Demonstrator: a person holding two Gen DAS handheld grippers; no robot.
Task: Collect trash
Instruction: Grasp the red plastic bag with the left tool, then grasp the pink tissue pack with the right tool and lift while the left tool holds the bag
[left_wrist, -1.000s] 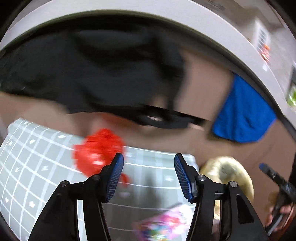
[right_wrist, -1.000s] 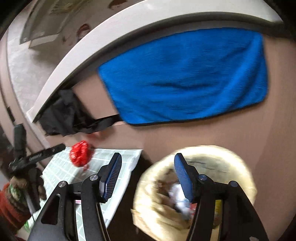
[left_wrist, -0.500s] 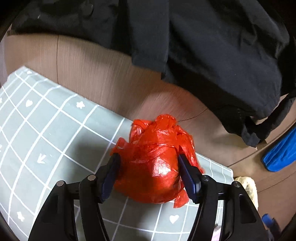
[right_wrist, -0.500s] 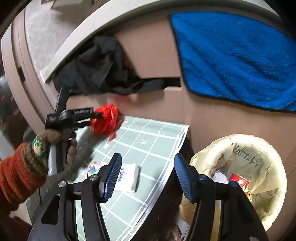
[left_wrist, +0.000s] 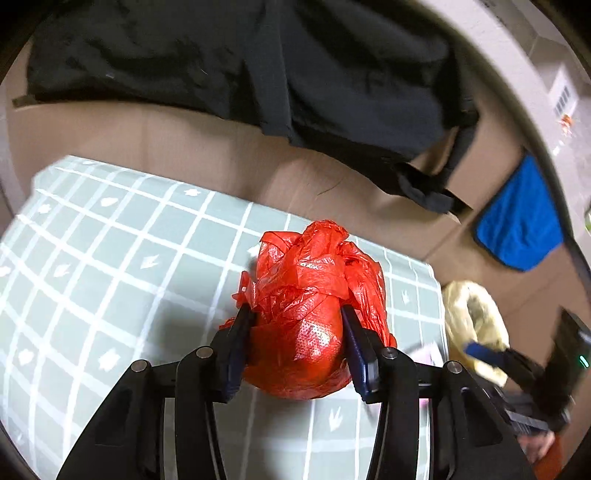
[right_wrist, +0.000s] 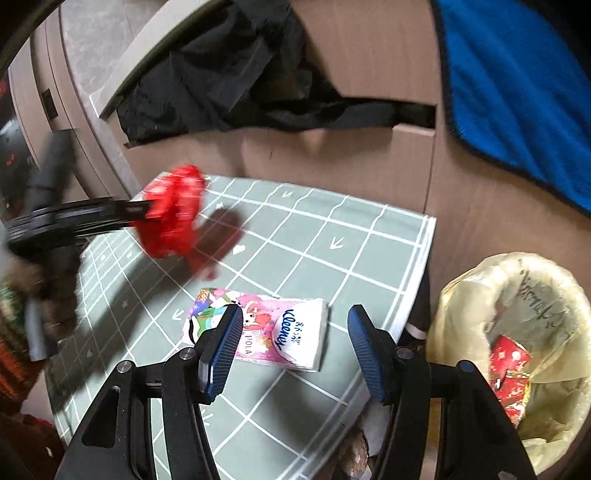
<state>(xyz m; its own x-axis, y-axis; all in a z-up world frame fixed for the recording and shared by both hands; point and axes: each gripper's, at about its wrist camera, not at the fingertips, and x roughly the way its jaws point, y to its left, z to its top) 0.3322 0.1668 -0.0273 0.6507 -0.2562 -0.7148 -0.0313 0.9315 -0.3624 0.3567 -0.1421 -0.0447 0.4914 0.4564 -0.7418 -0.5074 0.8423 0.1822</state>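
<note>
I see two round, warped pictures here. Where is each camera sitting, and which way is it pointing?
Left wrist: rides on the left gripper, looking along its fingers, shut on a red plastic bag over the green grid mat.
Right wrist: rides on the right gripper, open, looking down at a tissue pack and a lined trash bin; the person's left hand shows at left.
Shared: bag, mat, bin, black cloth, blue towel.

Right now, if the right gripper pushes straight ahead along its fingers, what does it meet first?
Probably the tissue pack: it lies on the checked mat just beyond the open right gripper, slightly left of its centre line. Depth is hard to judge.
</note>
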